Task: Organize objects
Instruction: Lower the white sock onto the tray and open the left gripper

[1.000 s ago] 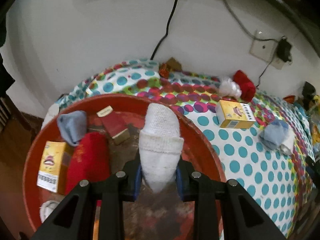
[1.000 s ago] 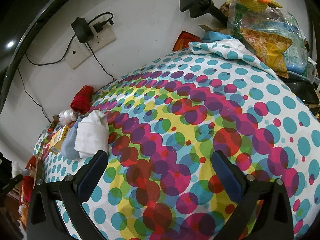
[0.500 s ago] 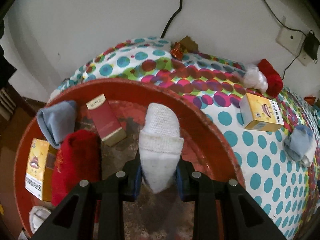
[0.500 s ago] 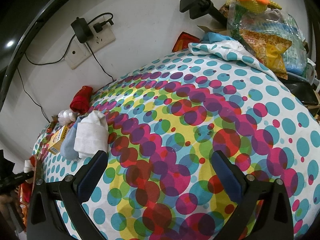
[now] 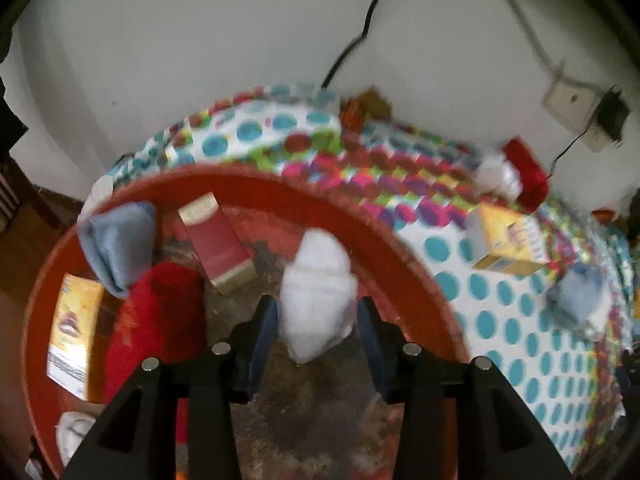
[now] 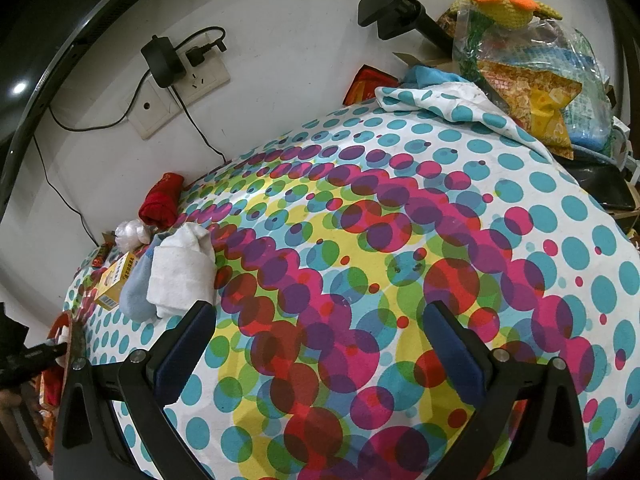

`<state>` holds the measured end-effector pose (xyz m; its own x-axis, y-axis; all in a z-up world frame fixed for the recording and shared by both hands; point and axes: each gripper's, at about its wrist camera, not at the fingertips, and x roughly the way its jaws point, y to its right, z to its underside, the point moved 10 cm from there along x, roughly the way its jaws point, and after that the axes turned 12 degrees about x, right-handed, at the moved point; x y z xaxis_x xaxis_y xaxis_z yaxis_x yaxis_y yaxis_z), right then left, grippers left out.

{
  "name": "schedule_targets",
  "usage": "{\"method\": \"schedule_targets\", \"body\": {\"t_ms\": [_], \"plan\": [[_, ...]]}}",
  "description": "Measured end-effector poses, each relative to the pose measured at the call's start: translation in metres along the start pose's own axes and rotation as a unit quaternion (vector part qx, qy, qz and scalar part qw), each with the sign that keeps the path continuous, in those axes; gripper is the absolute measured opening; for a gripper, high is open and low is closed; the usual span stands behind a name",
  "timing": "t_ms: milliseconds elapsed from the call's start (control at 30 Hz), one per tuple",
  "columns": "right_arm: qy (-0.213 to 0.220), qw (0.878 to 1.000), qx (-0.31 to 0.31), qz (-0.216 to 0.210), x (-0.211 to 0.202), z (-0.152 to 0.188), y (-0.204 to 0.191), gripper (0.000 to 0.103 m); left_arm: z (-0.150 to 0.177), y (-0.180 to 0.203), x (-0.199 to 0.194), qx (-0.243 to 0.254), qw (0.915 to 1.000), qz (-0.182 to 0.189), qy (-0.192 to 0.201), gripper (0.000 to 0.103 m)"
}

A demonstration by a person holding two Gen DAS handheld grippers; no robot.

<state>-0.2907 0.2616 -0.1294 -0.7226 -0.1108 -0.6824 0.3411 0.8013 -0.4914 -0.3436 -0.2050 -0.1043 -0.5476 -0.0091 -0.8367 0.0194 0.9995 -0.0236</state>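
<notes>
My left gripper [image 5: 316, 312] is over the red round basin [image 5: 400, 240], and a white rolled sock [image 5: 318, 280] sits between its jaws, which stand slightly wider than the sock; the view is blurred. In the basin lie a red sock [image 5: 156, 312], a grey-blue sock [image 5: 118, 240], a dark red box [image 5: 218, 244] and a yellow box [image 5: 74, 328]. My right gripper [image 6: 320, 320] is open and empty above the dotted cloth. A white and blue sock pair [image 6: 176, 272], a yellow box [image 6: 116, 280] and a red sock [image 6: 162, 200] lie to its left.
The dotted tablecloth [image 6: 380, 260] covers the table against a white wall with a socket and charger [image 6: 164, 64]. A white plastic wad [image 6: 130, 234] lies by the red sock. Bags and a knitted toy [image 6: 516, 8] pile up at the back right.
My left gripper moved over the basin and its jaws have spread a little from the white sock. The right gripper has barely moved.
</notes>
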Motion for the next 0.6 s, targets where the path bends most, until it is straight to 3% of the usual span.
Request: {"method": "schedule_targets", "body": {"t_ms": [167,200,267,367,467,533,600], "plan": [[0.000,1.000,0.000,0.000,0.000,0.000,0.000,0.103,-0.013,-0.003,-0.086,0.008,0.9943,0.041,0.098,0.043],[-0.001,1.000,-0.002,0.000,0.000,0.000,0.000,0.103,-0.008,-0.001,-0.109,0.010,0.9911,0.040,0.126,0.050],[-0.004,1.000,-0.007,0.000,0.001,0.001,-0.002,0.103,0.013,0.008,-0.149,0.035,0.9853,0.025,0.165,0.065],[-0.016,1.000,-0.022,0.005,0.005,0.004,-0.005,0.103,0.063,0.033,-0.186,0.070,0.9764,-0.010,0.204,0.070],[-0.024,0.998,-0.048,0.039,0.010,0.009,-0.009,0.103,0.110,0.062,-0.197,0.072,0.9724,0.021,0.221,0.071],[-0.033,0.994,-0.081,0.072,0.014,0.015,-0.014,0.103,0.140,0.077,-0.193,0.065,0.9749,0.043,0.208,0.071],[-0.036,0.990,-0.114,0.072,0.013,0.024,-0.031,0.103,0.164,0.083,-0.189,0.050,0.9766,0.057,0.201,0.071]]}}
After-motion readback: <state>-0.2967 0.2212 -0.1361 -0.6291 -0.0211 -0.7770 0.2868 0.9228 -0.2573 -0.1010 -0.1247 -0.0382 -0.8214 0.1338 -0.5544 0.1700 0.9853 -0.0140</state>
